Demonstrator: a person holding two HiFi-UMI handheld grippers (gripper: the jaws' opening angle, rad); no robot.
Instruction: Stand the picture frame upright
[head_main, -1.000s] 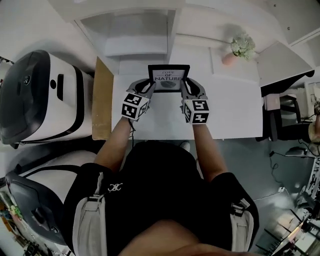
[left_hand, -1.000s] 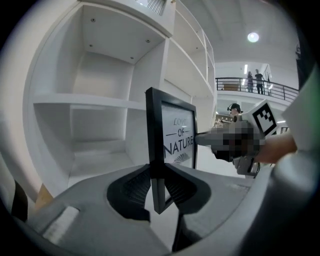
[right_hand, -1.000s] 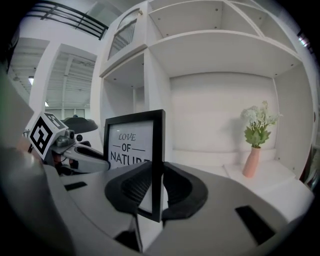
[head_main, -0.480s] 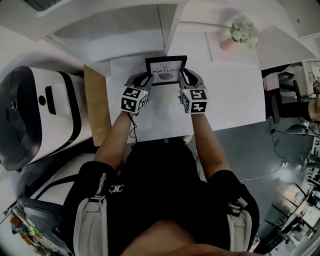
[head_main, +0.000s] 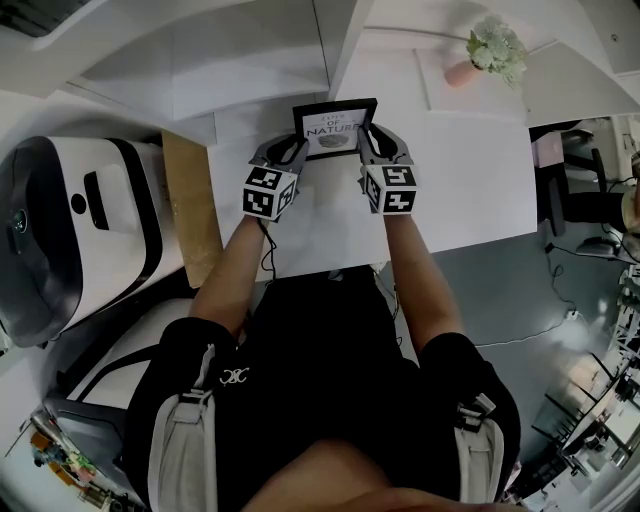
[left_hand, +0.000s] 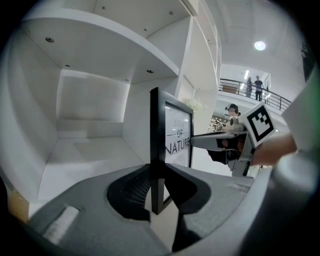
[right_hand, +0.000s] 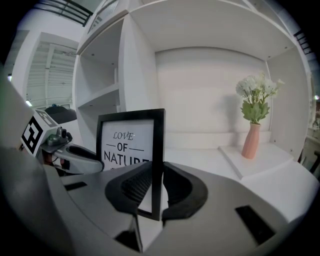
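Note:
A black picture frame (head_main: 334, 128) with a white print reading "LOVE OF NATURE" stands upright on the white table (head_main: 460, 190), held from both sides. My left gripper (head_main: 296, 150) is shut on the frame's left edge (left_hand: 154, 150), which runs straight up between its jaws. On the opposite side my right gripper (head_main: 366, 146) is shut on the right edge (right_hand: 158, 165). In the left gripper view the right gripper (left_hand: 220, 142) shows across the frame; the right gripper view shows the left gripper (right_hand: 75, 152) the same way.
White shelf compartments (head_main: 250, 70) rise just behind the frame. A pink vase with white flowers (head_main: 490, 50) stands at the back right on a raised ledge. A brown board (head_main: 188, 200) lines the table's left edge, with a large white-and-black machine (head_main: 70, 230) beyond it.
Both grippers have carried the frame a little farther from me toward the shelves, and it has tipped more upright. The grips have not changed.

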